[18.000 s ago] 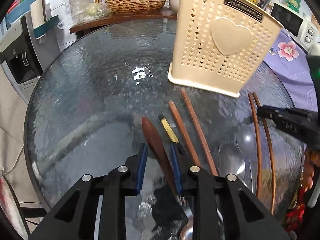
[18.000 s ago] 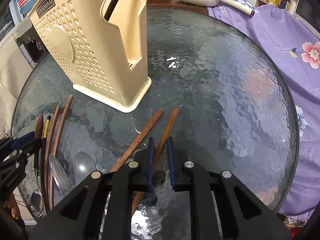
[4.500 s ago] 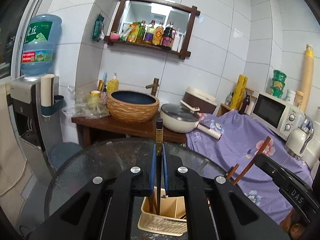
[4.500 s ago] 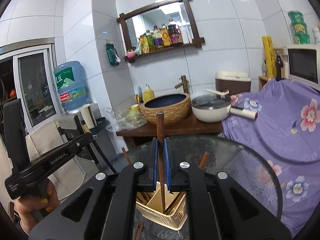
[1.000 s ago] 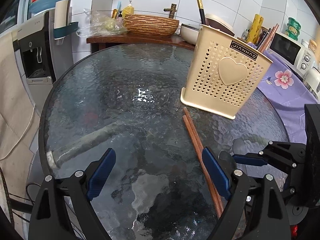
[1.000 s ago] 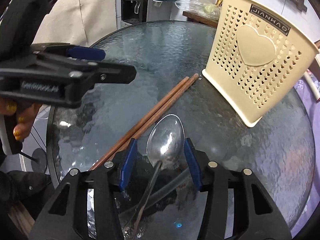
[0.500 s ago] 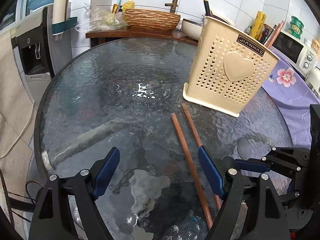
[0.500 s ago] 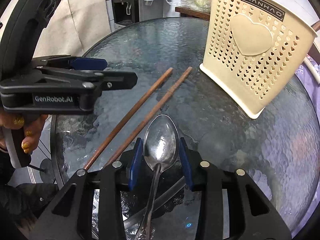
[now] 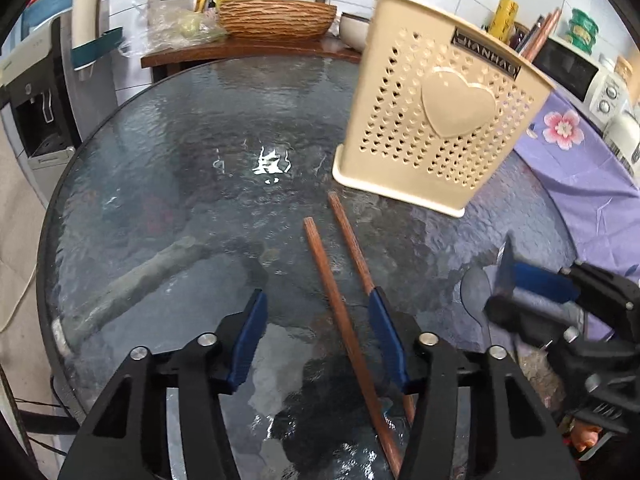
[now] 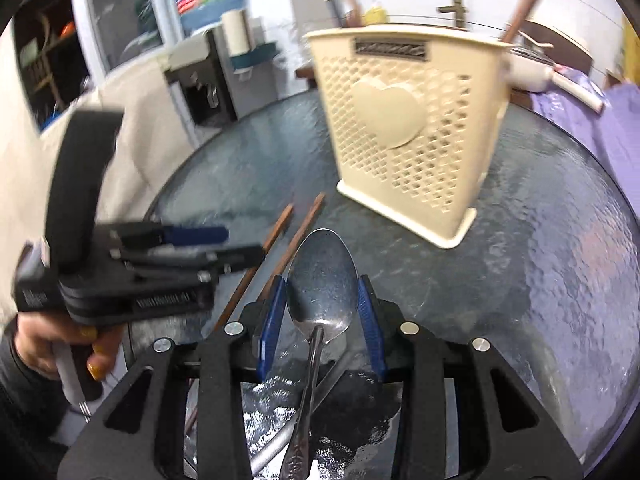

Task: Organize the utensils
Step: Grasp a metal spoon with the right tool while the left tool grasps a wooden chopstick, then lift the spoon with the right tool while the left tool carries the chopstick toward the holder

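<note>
The right gripper (image 10: pixel 322 312) has its jaws clasped on the bowl of a shiny metal spoon (image 10: pixel 322 280), the left gripper (image 9: pixel 316 334) straddles, jaws spread, two brown wooden chopsticks (image 9: pixel 336 284) lying on the round textured-glass tabletop (image 9: pixel 180 184), and farther off stands the cream perforated plastic utensil holder (image 9: pixel 436 128).

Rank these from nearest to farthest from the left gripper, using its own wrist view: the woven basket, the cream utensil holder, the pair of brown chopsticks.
1. Brown chopsticks: on the glass, running between the open fingers of the left gripper.
2. Cream utensil holder: standing ahead, to the right.
3. Woven basket: on the wooden shelf beyond the table.
</note>
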{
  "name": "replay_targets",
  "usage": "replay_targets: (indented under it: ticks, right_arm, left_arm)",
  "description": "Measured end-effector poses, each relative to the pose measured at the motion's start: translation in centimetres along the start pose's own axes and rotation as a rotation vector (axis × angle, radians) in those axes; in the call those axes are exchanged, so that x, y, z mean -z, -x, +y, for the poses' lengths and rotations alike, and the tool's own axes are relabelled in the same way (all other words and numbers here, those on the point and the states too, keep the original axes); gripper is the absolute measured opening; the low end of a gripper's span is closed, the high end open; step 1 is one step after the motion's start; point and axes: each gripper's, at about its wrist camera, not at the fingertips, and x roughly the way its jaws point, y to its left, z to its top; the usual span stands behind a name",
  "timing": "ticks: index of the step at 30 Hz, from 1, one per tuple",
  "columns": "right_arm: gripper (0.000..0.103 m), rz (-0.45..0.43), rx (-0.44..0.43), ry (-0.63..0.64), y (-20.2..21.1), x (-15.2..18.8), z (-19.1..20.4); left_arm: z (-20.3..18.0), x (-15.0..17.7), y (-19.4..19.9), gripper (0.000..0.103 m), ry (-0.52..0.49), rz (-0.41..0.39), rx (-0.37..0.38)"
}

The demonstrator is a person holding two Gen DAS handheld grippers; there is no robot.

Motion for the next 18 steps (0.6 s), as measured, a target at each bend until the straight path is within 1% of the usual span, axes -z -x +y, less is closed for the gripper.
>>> replay_targets:
  ticks: [3, 12, 14, 17, 18]
  right_arm:
    - [0.037, -0.013, -0.011, -0.034, 0.7, -0.1, -0.5]
    - [0.037, -0.069, 0.001, -0.054, 2.9, -0.2, -0.6]
    - [0.037, -0.080, 0.005, -0.055, 3.2, -0.2, -0.6]
    - [0.037, -0.090, 0.009, -0.053, 3.6, -0.3, -0.4]
    - [0.037, -0.094, 0.010, -0.057, 3.8, -0.3, -0.4]
  left_arm:
    - [-0.4, -0.1, -0.4, 0.045, -0.011, 0.011, -0.004]
    - [-1.0, -1.1, -1.5, 0.033, -0.050, 0.027, -0.032]
    - [-1.3, -1.5, -1.8, 0.021, -0.060, 0.034, -0.032]
    - [-1.3, -2.0, -2.2, 0.010, -0.055, 0.042, -0.035]
    - [-1.2, -2.1, -2.3, 0.010, -0.051, 0.045, -0.030]
